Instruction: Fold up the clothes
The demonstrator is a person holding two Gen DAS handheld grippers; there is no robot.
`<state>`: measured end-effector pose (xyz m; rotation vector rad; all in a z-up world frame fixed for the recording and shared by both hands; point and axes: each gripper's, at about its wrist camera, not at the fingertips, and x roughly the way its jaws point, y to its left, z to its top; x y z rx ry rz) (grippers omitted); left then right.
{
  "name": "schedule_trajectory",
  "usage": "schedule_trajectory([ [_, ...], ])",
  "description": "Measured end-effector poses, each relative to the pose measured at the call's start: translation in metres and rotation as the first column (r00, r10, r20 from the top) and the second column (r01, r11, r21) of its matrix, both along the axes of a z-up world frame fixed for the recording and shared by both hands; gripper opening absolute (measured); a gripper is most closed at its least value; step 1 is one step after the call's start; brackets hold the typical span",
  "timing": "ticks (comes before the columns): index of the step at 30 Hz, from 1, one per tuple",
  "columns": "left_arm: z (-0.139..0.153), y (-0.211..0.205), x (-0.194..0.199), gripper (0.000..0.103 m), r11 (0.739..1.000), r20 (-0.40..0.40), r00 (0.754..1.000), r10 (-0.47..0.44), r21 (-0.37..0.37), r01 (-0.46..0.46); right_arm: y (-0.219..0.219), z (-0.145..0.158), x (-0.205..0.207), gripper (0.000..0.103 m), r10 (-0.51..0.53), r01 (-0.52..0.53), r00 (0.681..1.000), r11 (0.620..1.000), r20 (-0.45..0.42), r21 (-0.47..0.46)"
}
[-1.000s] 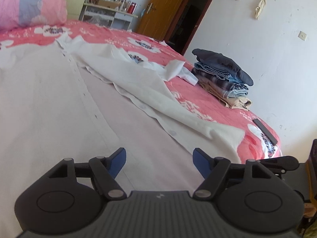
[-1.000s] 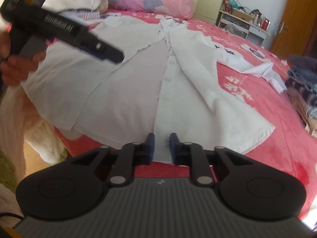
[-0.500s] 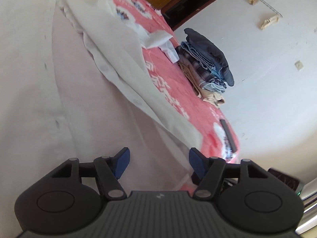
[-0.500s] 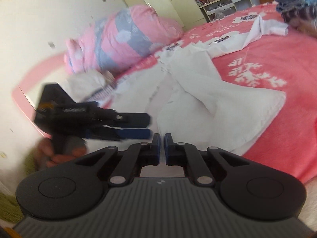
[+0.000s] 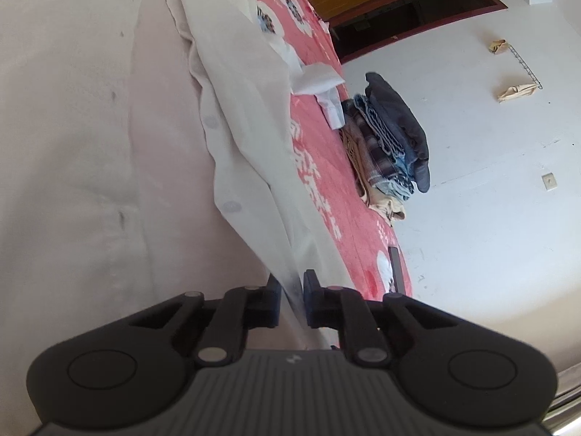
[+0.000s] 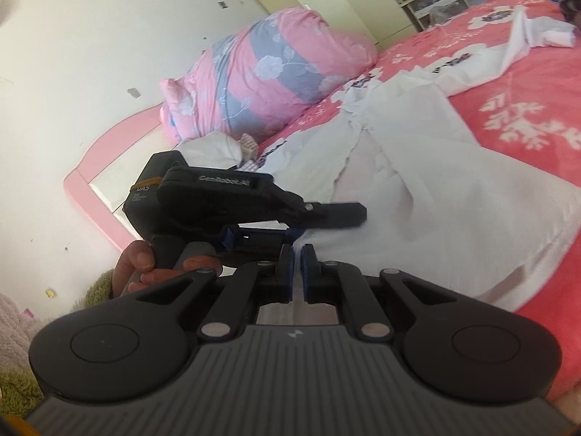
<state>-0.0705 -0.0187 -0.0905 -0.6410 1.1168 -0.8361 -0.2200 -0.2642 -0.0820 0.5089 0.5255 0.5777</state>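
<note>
Both grippers clamp the white shirt's (image 5: 250, 116) bottom hem: the left gripper (image 5: 291, 299) and right gripper (image 6: 297, 272) sit side by side. Folded clothes (image 5: 390, 145) are stacked well apart on the red bedspread (image 5: 326, 189); a pink quilt (image 6: 268, 69) lies beyond.

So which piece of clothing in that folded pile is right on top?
The dark navy one tops the folded pile by the wall. Under it come blue denim, then plaid, with tan cloth lowest. The white shirt lies spread out separately.
</note>
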Motion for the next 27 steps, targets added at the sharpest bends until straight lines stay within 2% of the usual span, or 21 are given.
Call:
schedule_trajectory([
  [3, 0.01, 0.007, -0.006, 0.003, 0.999, 0.048, 0.999, 0.004, 0.052, -0.007, 0.01, 0.002, 0.004, 0.003, 0.031, -0.031, 1.0, 0.999, 0.005, -0.006],
  [11, 0.018, 0.018, -0.02, 0.002, 0.989, 0.136, 0.991, 0.019, 0.141, -0.038, 0.037, 0.006, 0.005, 0.003, 0.082, -0.083, 0.996, 0.992, -0.018, -0.098],
  [15, 0.011, 0.02, -0.028, 0.002, 0.977, 0.179, 0.984, 0.0, 0.209, -0.038, 0.053, 0.003, 0.004, 0.005, 0.101, -0.105, 0.994, 0.977, -0.031, -0.188],
  [18, 0.0, 0.022, -0.031, 0.002, 0.964, 0.196, 0.981, -0.005, 0.263, -0.047, 0.06, -0.007, 0.005, 0.009, 0.093, -0.11, 0.992, 0.969, -0.085, -0.221],
  [20, -0.004, 0.026, -0.032, 0.002, 0.964, 0.201, 0.98, -0.001, 0.262, -0.052, 0.059, -0.012, 0.005, 0.015, 0.073, -0.1, 0.989, 0.972, -0.129, -0.214],
  [23, 0.0, 0.03, -0.032, 0.002, 0.966, 0.221, 0.975, 0.002, 0.253, -0.06, 0.039, -0.009, -0.009, 0.022, 0.024, -0.046, 0.991, 0.985, -0.129, -0.166],
  [27, 0.003, 0.036, -0.034, 0.002, 0.966, 0.233, 0.972, 0.011, 0.249, -0.071, -0.005, 0.003, -0.035, 0.032, -0.135, 0.118, 0.985, 0.981, -0.104, -0.154],
])
